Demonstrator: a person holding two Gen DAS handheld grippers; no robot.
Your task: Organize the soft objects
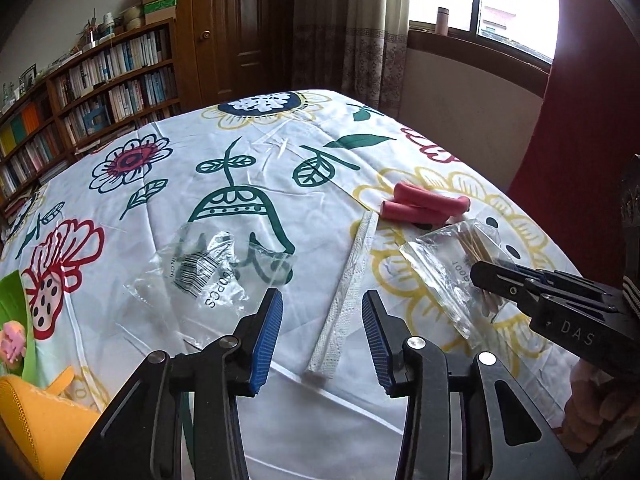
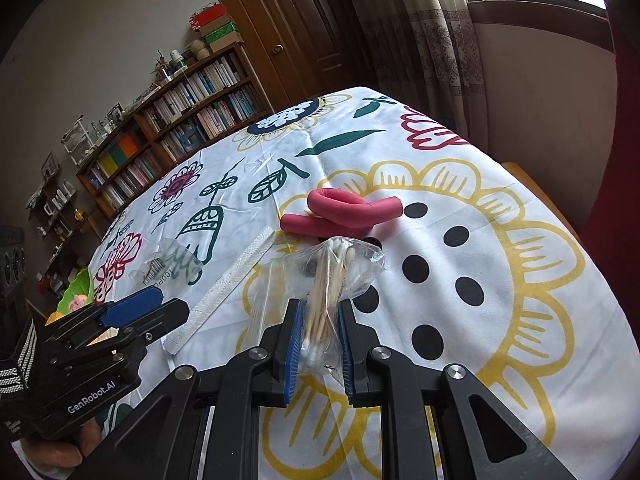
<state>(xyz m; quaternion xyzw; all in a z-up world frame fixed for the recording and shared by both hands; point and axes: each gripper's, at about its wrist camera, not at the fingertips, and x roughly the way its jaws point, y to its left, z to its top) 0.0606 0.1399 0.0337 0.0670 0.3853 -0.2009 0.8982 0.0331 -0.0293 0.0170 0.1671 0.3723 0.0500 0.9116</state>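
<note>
Floral tablecloth covers the table, with a bent pink foam roller lying near its middle. Beside it lie a white strip and an empty clear bag. Right gripper clamps a bag of cotton swabs; left gripper hovers, fingers apart.

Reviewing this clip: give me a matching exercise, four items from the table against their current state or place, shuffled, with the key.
Items
1. bag of cotton swabs
2. pink foam roller
3. white strip
4. empty clear bag

States
A. lies flat, barcode showing
B. clamped in the right gripper
C. bent into a crossed loop
D. lies ahead of the open left gripper

Pairs: 1-B, 2-C, 3-D, 4-A
</note>
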